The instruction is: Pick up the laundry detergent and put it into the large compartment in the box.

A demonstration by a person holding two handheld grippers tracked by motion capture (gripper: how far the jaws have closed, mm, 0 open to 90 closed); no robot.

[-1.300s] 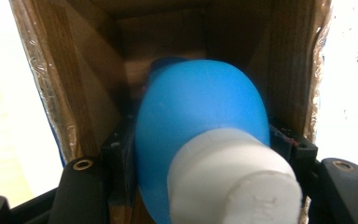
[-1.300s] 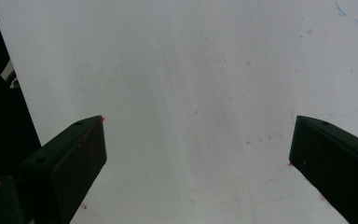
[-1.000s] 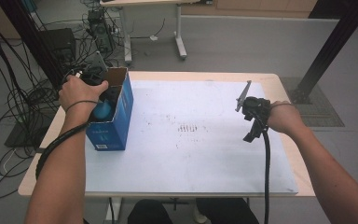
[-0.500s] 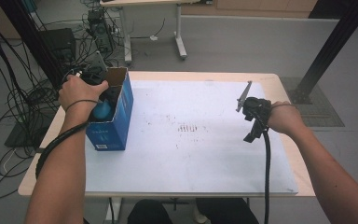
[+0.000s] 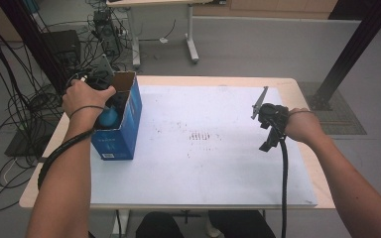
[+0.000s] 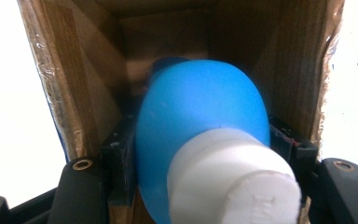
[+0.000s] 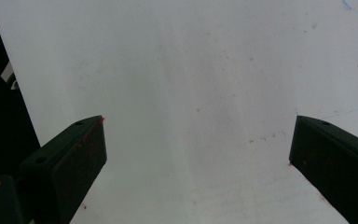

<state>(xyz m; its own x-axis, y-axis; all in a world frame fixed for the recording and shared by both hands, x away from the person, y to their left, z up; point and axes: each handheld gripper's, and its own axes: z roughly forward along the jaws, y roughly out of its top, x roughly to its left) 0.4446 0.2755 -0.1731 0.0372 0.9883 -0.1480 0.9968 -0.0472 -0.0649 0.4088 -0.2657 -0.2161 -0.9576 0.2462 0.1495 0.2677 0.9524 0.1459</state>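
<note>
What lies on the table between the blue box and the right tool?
Nothing: in the high view, bare white table separates the blue box from the right tool.

Even, soft overhead light in the high view; the table point(image 5: 218, 168) sheet is bright, shadows faint. Left gripper view: cap point(image 6: 235, 184) close and blurred, white surroundings blown out, box point(image 6: 74, 84) interior dim. Right gripper view flat, slightly soft.

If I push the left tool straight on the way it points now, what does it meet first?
The left tool, shut on the blue bottle, points into the open cardboard box. Going on, the bottle would probably meet the box's far inner wall first; the depth is hard to judge.
</note>
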